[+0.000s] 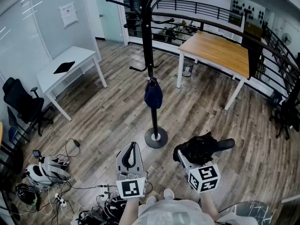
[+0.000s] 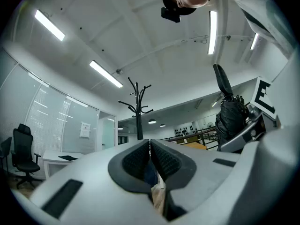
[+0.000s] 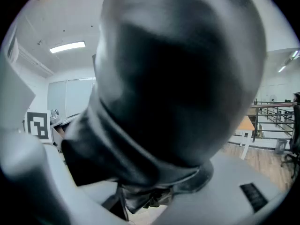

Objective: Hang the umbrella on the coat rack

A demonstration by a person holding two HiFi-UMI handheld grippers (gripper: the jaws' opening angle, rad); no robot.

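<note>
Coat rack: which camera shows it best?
The head view: the coat rack shows from base to hooks. The left gripper view shows only its upper pole and hooks. In the right gripper view the black umbrella hides it.

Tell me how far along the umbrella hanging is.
Done: the black umbrella is picked up, gripped in the right claw. In hand: it is held low, apart from the coat rack ahead; the left claw is shut and empty. To do: carry it over and hang it on a hook.
</note>
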